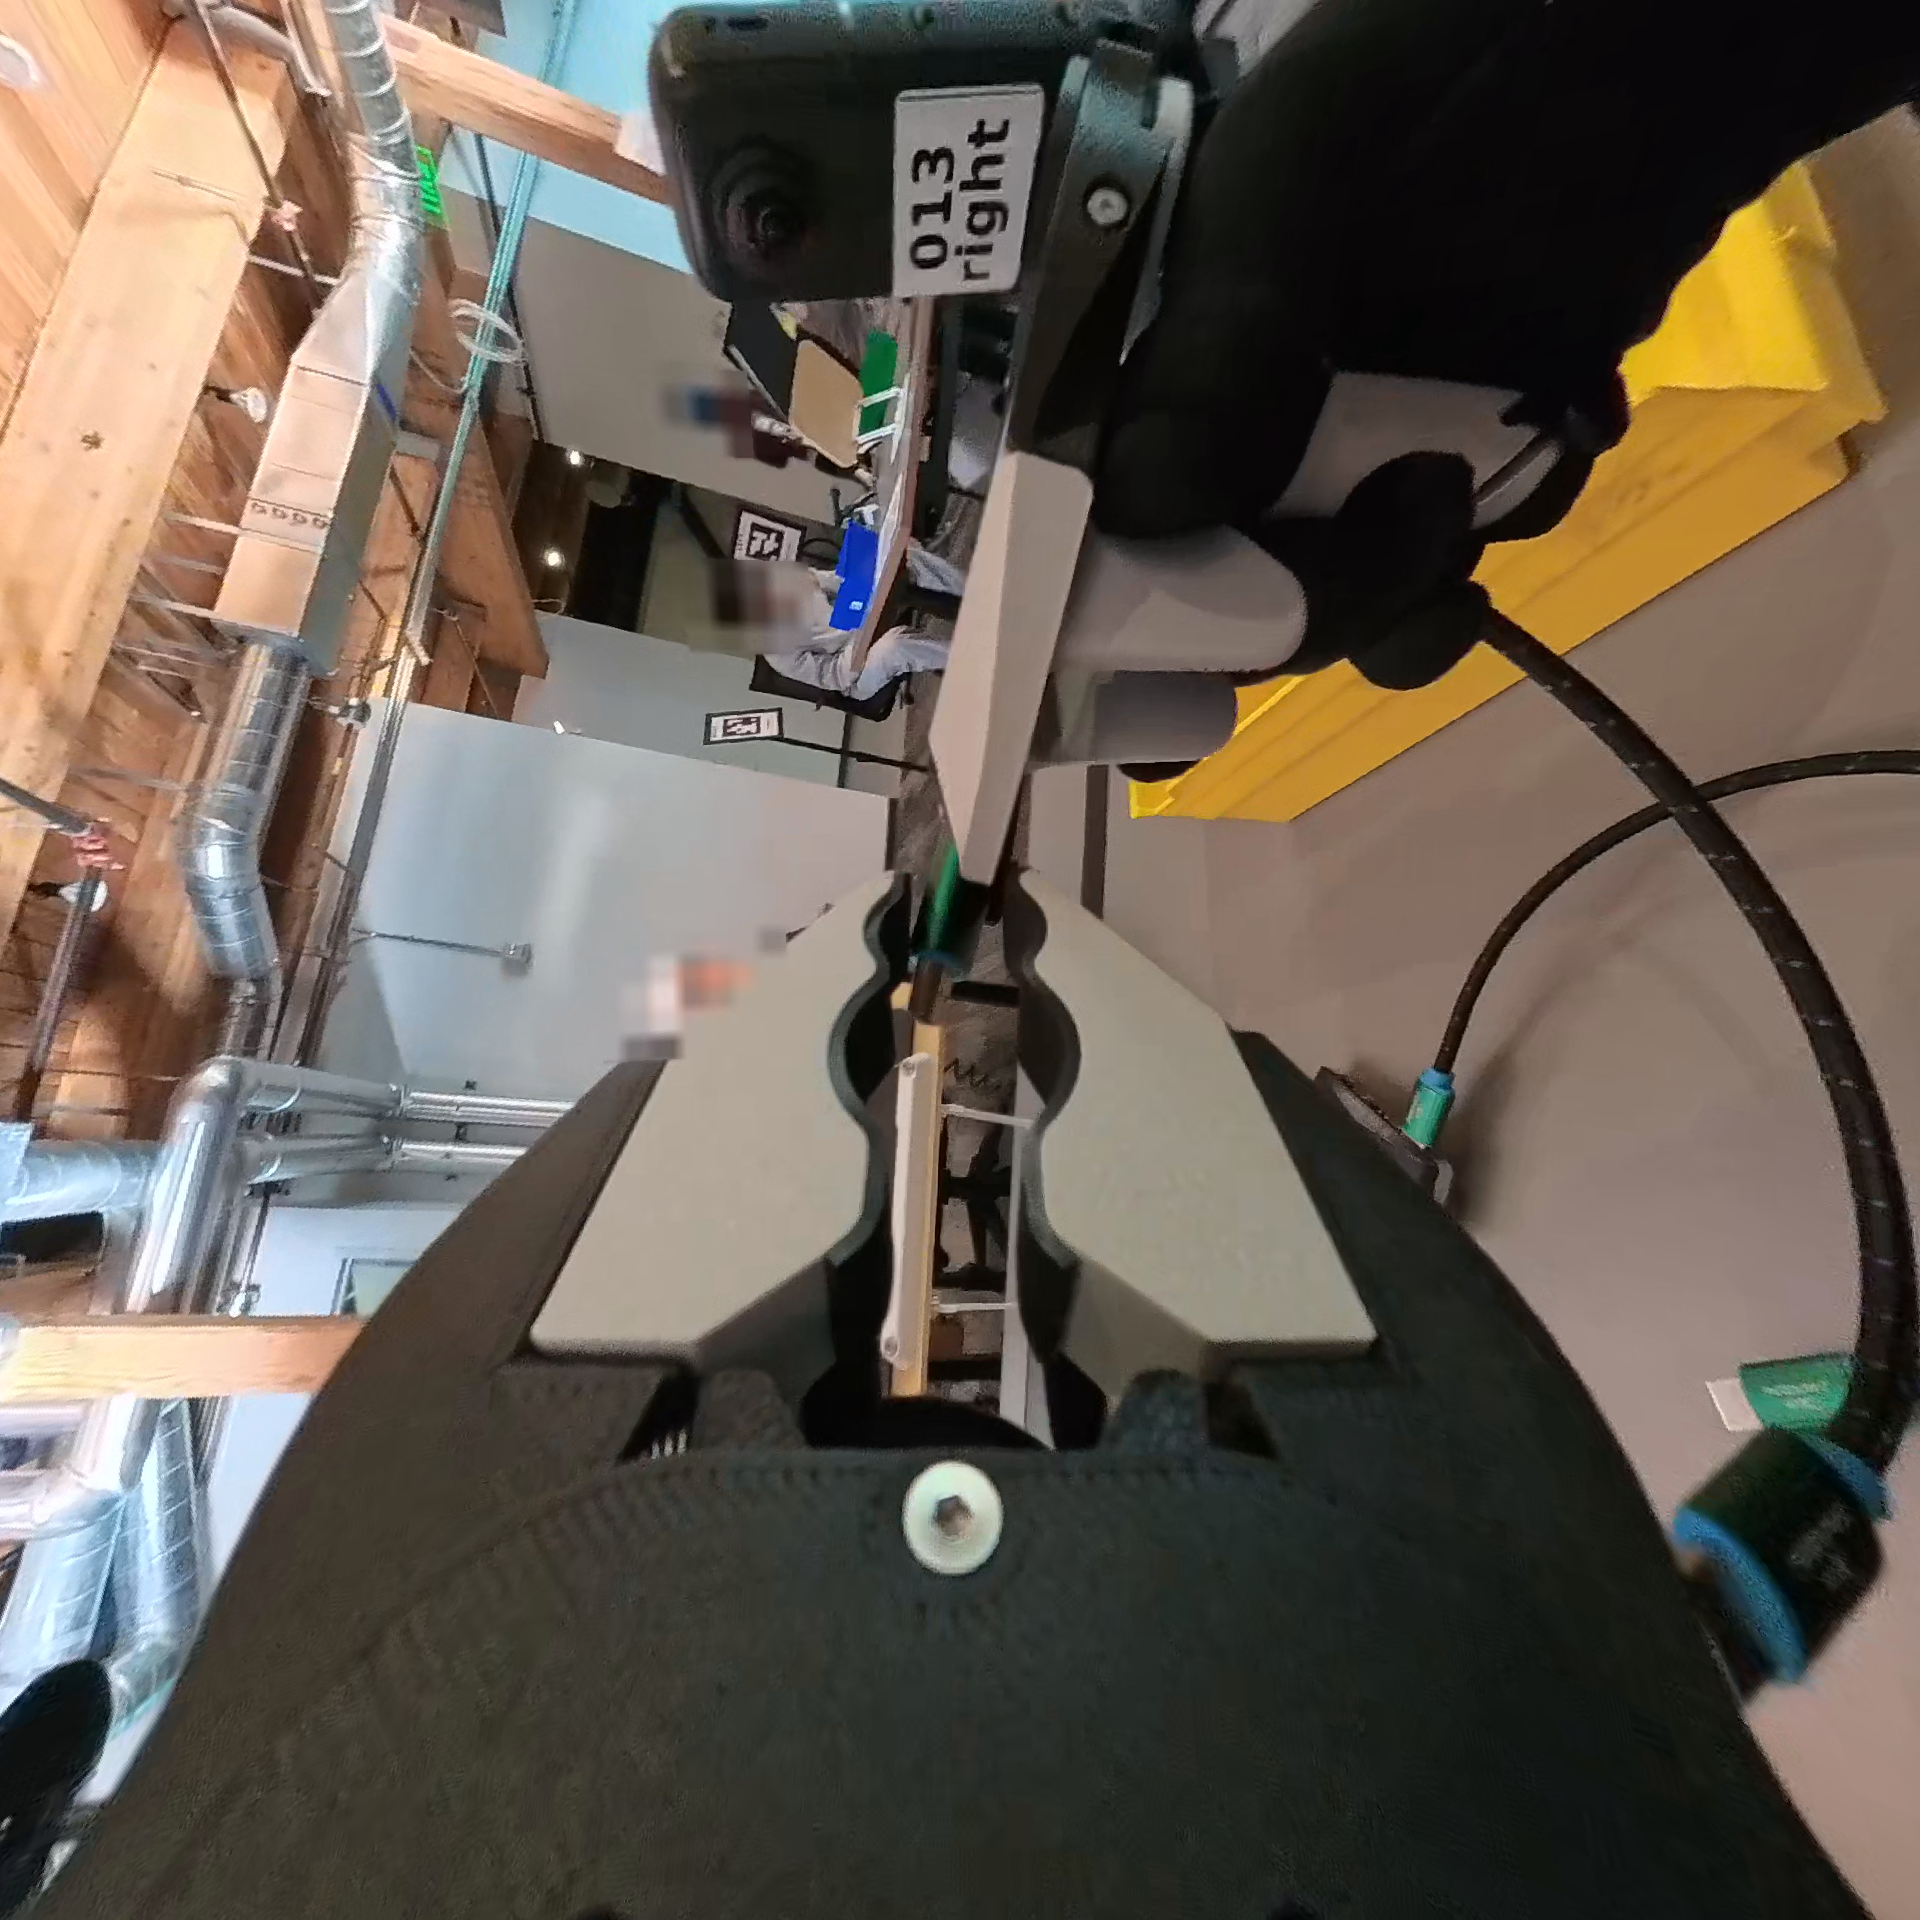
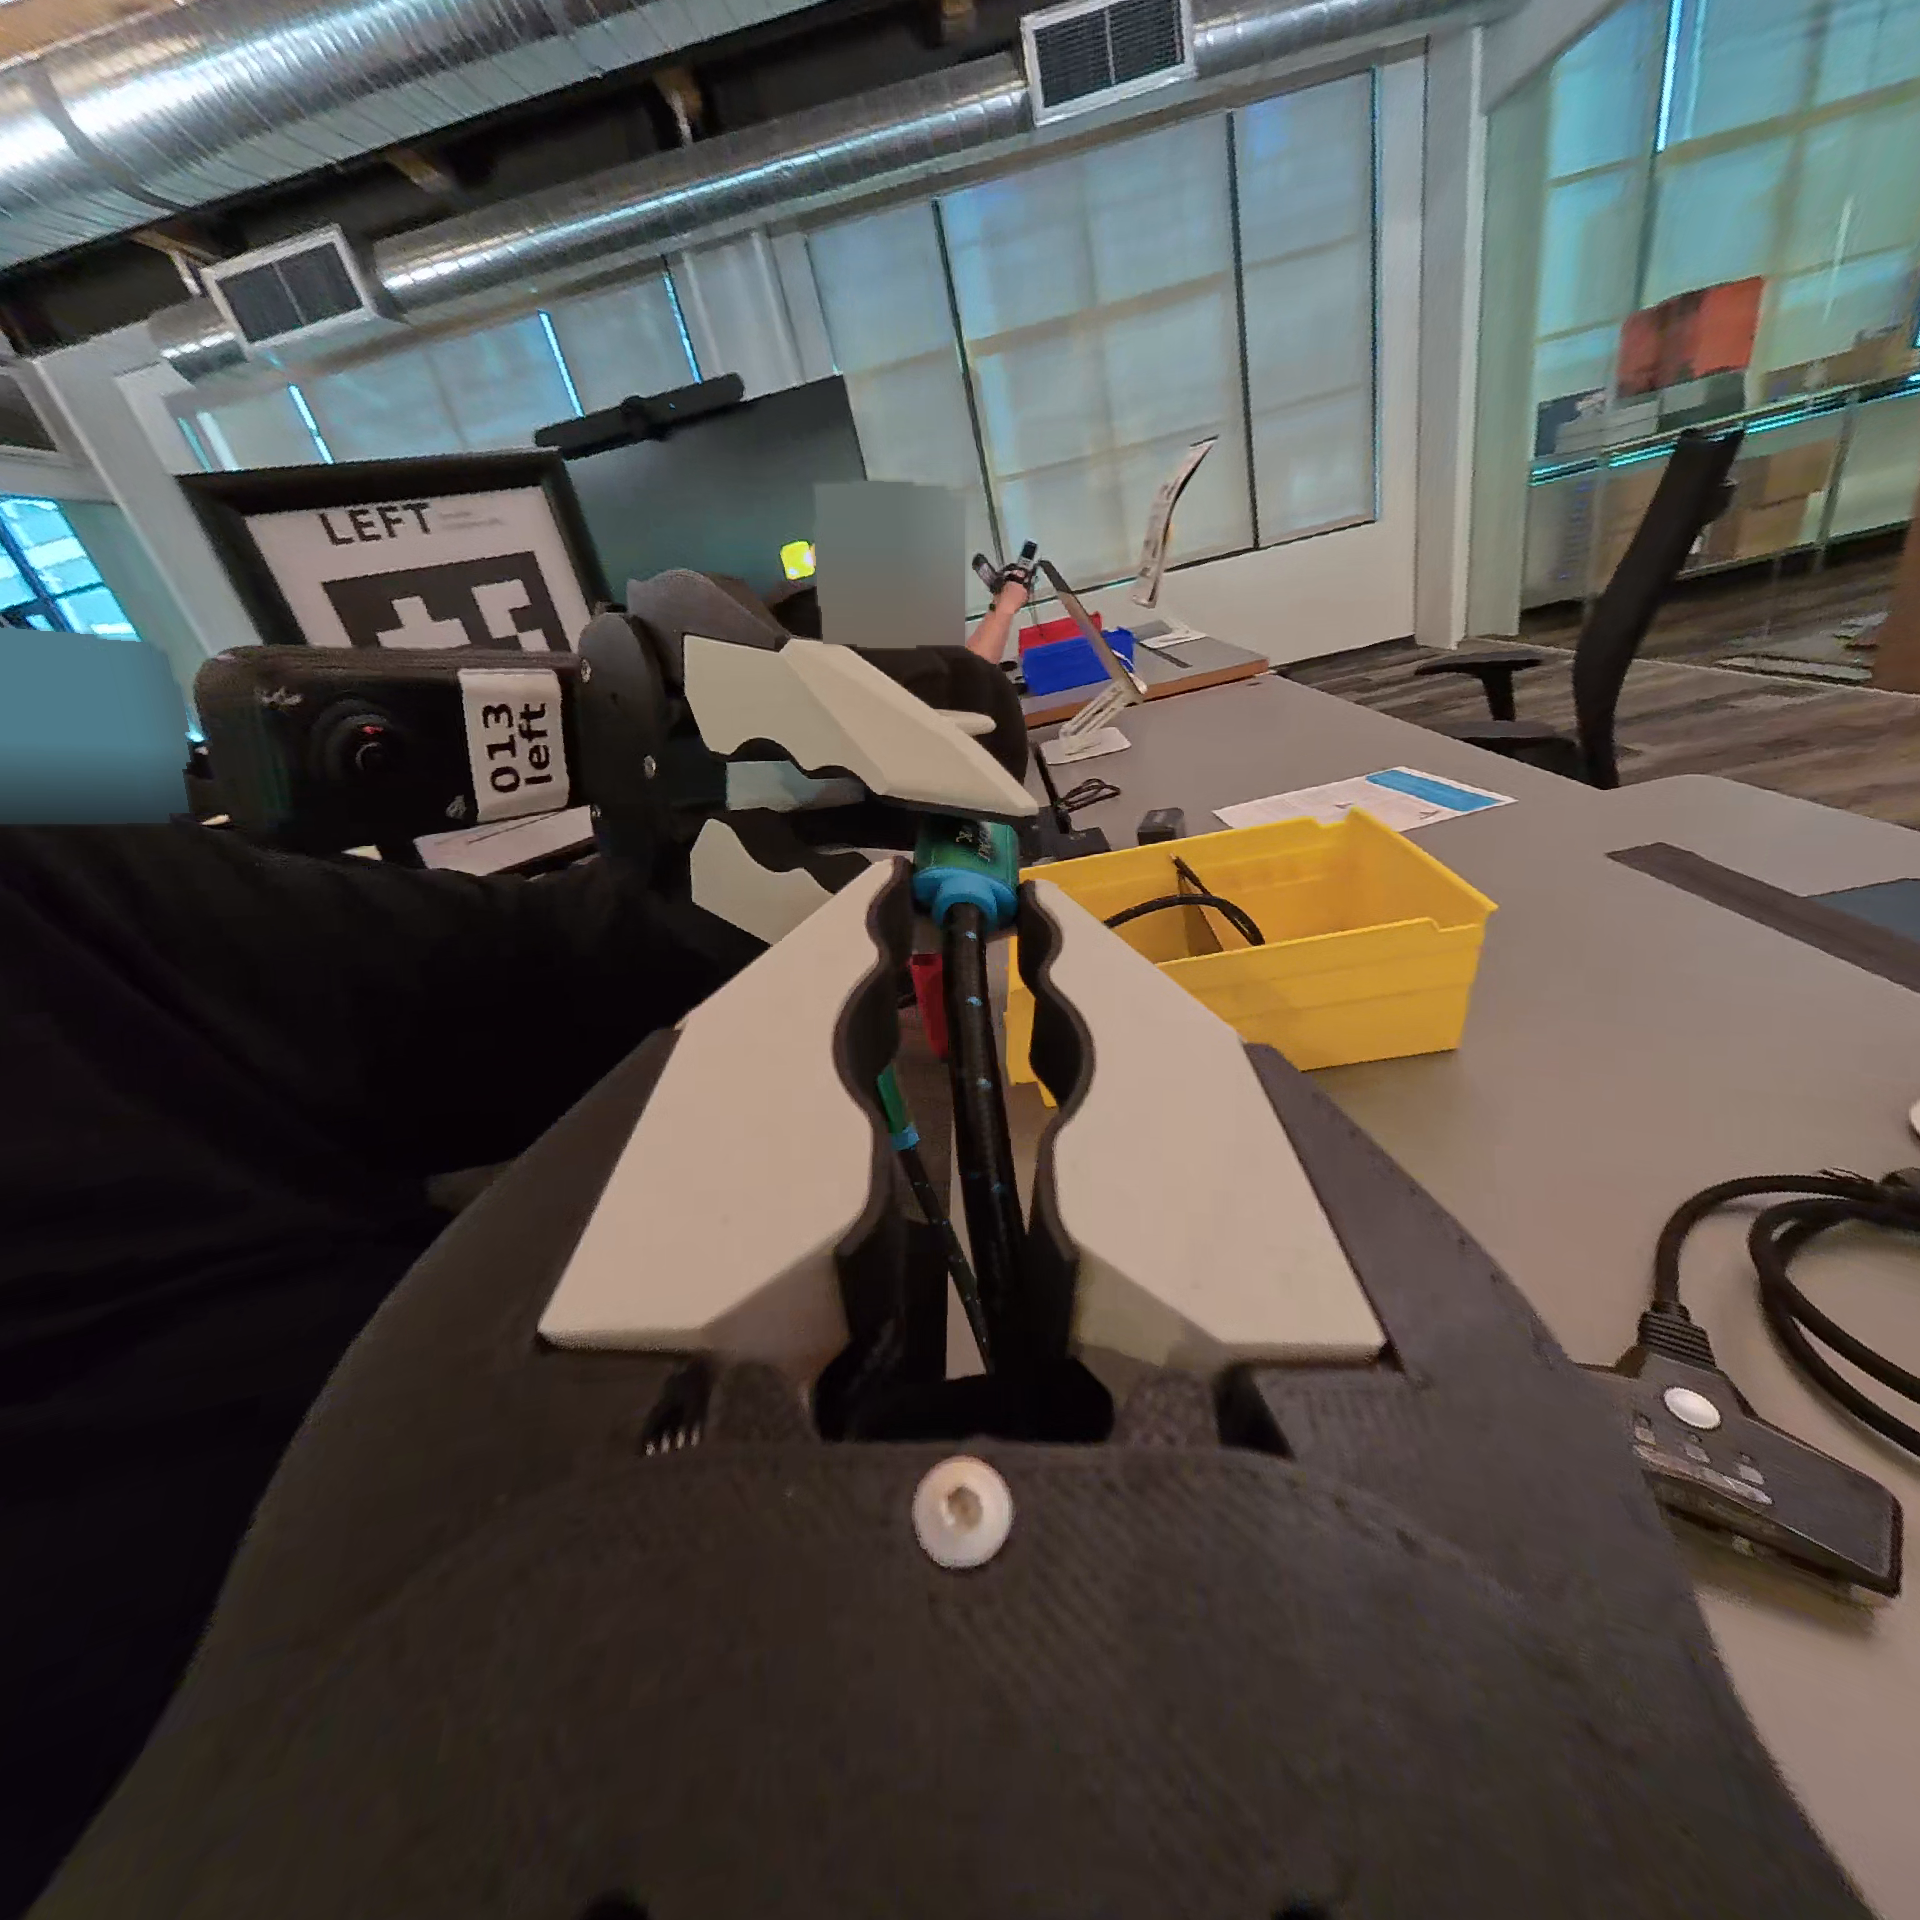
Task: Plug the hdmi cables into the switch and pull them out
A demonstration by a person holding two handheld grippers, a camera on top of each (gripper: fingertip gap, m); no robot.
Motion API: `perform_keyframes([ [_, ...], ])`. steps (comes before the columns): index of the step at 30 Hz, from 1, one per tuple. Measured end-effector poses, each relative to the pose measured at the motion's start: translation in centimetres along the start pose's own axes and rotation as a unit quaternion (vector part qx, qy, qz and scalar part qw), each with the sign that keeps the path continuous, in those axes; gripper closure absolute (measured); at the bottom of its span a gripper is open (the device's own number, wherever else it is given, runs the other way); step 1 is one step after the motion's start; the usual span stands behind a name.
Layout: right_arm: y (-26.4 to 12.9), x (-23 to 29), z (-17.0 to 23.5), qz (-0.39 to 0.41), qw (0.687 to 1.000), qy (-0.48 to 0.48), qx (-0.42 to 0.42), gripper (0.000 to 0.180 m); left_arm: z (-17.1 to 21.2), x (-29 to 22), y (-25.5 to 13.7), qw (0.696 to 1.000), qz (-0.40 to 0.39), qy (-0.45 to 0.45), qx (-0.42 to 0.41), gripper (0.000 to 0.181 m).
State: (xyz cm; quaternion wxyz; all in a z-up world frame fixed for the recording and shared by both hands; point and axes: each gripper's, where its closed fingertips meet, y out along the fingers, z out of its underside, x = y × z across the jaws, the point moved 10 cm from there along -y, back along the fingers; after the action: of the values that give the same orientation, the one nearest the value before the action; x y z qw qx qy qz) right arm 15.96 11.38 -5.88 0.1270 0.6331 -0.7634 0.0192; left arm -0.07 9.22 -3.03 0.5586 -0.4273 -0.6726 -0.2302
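A green HDMI plug (image 2: 971,847) with a blue collar sits between my right gripper's (image 2: 961,899) tips, which are shut on it. Its thick black braided cable (image 2: 977,1091) runs back between the fingers. My left gripper (image 1: 961,904) comes in from the left, its upper finger (image 2: 862,727) over the plug. Its jaws stand partly apart around the plug (image 1: 940,899) and the right gripper's finger (image 1: 997,665). The black switch (image 2: 1756,1486), with a white button, lies flat on the table at the right with dark cables attached.
A yellow bin (image 2: 1351,977) holding a black cable stands behind the grippers. The thick cable (image 1: 1849,1060) loops to a second blue-collared plug (image 1: 1766,1548). A thin cable's green plug (image 1: 1429,1112) sits in a black box (image 1: 1382,1132). Another green plug (image 1: 1787,1392) lies loose. The grippers are tip to tip, or close to it. The black switch (image 2: 1756,1486) is about 30 centimeters from both grippers' fingertips.
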Motion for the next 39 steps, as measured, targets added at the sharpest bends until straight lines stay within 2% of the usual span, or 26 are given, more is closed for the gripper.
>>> perform_keyframes([
  [6,-0.2,0.3,0.2,-0.04,0.999,0.012,-0.001,0.163,-0.5,0.3,-0.4,0.999,0.032,-0.009,-0.018,0.169],
  [9,-0.1,0.3,0.2,-0.033,0.999,0.008,0.003,0.163,-0.6,0.2,-0.4,0.999,0.04,-0.003,-0.006,0.171],
  [12,0.0,0.3,-0.1,0.022,0.999,-0.027,0.007,0.149,-0.3,0.2,-0.4,0.999,0.038,-0.012,0.0,0.172],
  [15,-0.4,0.5,-1.0,0.108,0.988,-0.109,0.0,0.124,0.1,0.4,-0.6,1.0,0.023,-0.017,0.007,0.172],
  [16,-0.7,0.8,-1.5,0.129,0.982,-0.138,-0.009,0.121,0.2,0.7,-0.8,1.0,0.014,-0.019,0.009,0.172],
  [21,-2.3,4.0,-4.8,0.226,0.93,-0.29,-0.02,0.123,1.0,2.1,-1.5,0.999,-0.018,-0.029,0.018,0.172],
  [24,-2.3,6.5,-6.0,0.225,0.906,-0.357,-0.028,0.136,1.2,2.8,-1.9,0.999,-0.03,-0.024,0.021,0.173],
  [27,-1.9,8.6,-6.6,0.201,0.897,-0.393,-0.027,0.145,1.2,3.6,-2.4,0.998,-0.051,-0.015,0.032,0.173],
  [29,-1.7,10.0,-7.0,0.216,0.866,-0.45,-0.03,0.155,1.3,4.1,-2.8,0.997,-0.058,-0.017,0.04,0.172],
  [32,-0.3,11.8,-6.3,0.101,0.907,-0.408,0.015,0.16,1.3,4.7,-3.7,0.997,-0.07,-0.004,0.045,0.173],
  [35,1.4,9.8,-5.4,0.087,0.948,-0.303,0.05,0.161,0.8,5.1,-4.4,0.996,-0.08,0.02,0.045,0.172],
  [37,2.4,8.0,-4.3,0.076,0.966,-0.239,0.056,0.15,0.2,5.1,-4.8,0.994,-0.087,0.043,0.046,0.172],
  [39,3.4,6.4,-3.3,0.057,0.984,-0.165,0.044,0.126,-0.3,5.0,-5.1,0.993,-0.09,0.057,0.046,0.173],
])
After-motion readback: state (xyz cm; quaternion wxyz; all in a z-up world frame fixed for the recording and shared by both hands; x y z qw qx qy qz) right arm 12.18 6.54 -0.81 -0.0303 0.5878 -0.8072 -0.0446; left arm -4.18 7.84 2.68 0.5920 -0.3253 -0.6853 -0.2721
